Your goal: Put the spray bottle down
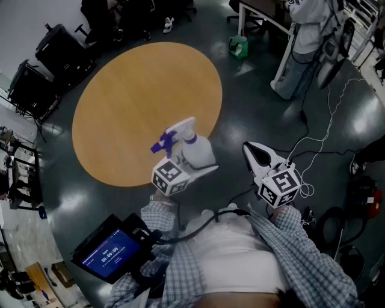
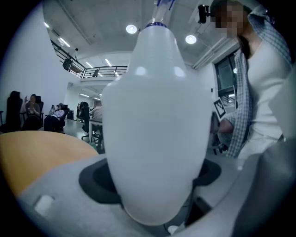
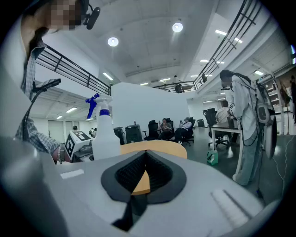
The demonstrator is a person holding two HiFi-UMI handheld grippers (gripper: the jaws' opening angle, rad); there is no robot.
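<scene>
A white spray bottle [image 1: 197, 150] with a blue trigger head is held in the air at the near edge of the round wooden table [image 1: 132, 96]. My left gripper [image 1: 201, 161] is shut on its wide body. In the left gripper view the bottle [image 2: 157, 125] fills the picture, with its base between the dark pads [image 2: 95, 178]. To the right of the table my right gripper [image 1: 252, 150] hangs over the floor, jaws together and nothing in them. In the right gripper view the bottle [image 3: 104, 134] stands upright at the left, beyond the gripper [image 3: 145, 155], with the table [image 3: 159, 148] behind.
The table top is bare. A person stands by a white desk [image 1: 264, 18] at the back right, and a green object [image 1: 238, 46] lies on the floor near it. Black cases [image 1: 57, 48] stand at the far left. White cables [image 1: 316, 141] run over the floor at right.
</scene>
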